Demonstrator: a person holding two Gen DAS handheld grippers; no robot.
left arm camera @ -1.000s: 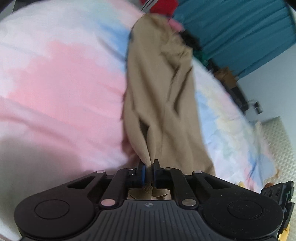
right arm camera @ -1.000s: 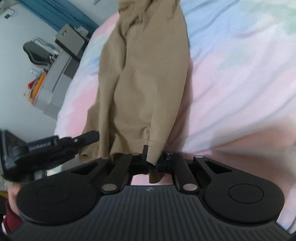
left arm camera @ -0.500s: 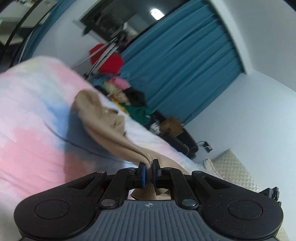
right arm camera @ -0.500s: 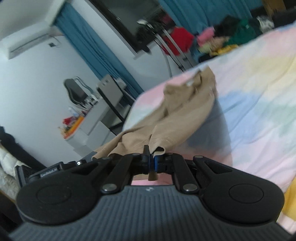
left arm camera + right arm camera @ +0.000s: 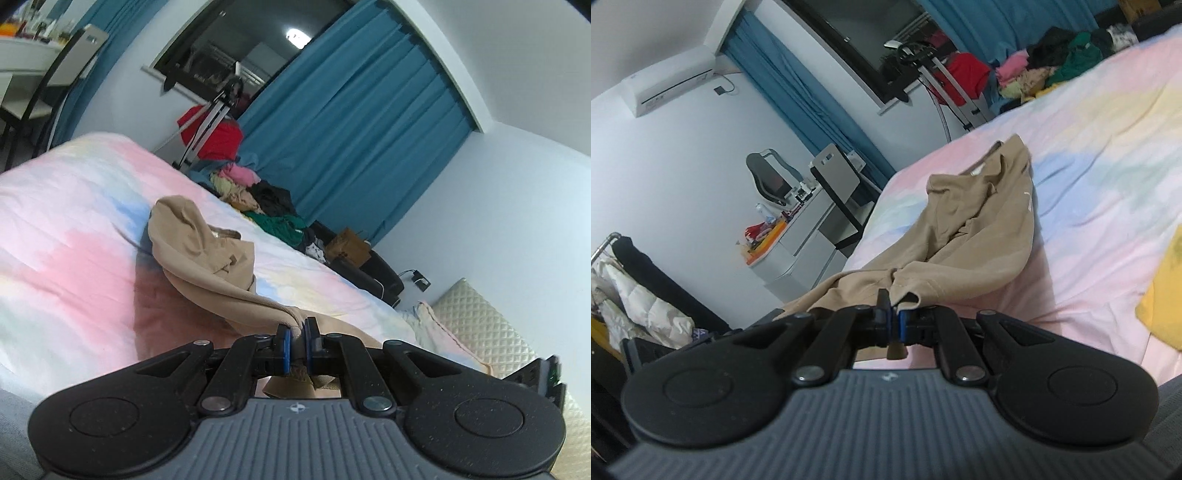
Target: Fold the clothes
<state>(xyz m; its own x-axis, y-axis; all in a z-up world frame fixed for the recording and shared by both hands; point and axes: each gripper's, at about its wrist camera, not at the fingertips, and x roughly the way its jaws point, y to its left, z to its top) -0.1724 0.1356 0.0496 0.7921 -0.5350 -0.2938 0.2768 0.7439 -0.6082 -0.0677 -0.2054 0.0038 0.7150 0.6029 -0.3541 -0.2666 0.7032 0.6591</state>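
A tan shirt (image 5: 207, 258) lies stretched across the pastel bedspread (image 5: 74, 236), its collar end resting far away on the bed. My left gripper (image 5: 297, 328) is shut on a bunched fold of its near hem, lifted off the bed. In the right wrist view the same tan shirt (image 5: 979, 229) runs from its collar toward me, and my right gripper (image 5: 893, 314) is shut on the other hem corner. Between the two grips the hem hangs raised above the bedspread (image 5: 1108, 155).
A pile of mixed clothes (image 5: 266, 206) sits at the bed's far edge by blue curtains (image 5: 351, 129), beside a red garment on a rack (image 5: 218, 133). A yellow garment (image 5: 1167, 284) lies on the bed at right. A desk and chair (image 5: 798, 229) stand left of the bed.
Both grippers rose and tilted up from looking down at the bed, carrying the shirt's hem with them. The shirt went from lying flat to being lifted at its near end.
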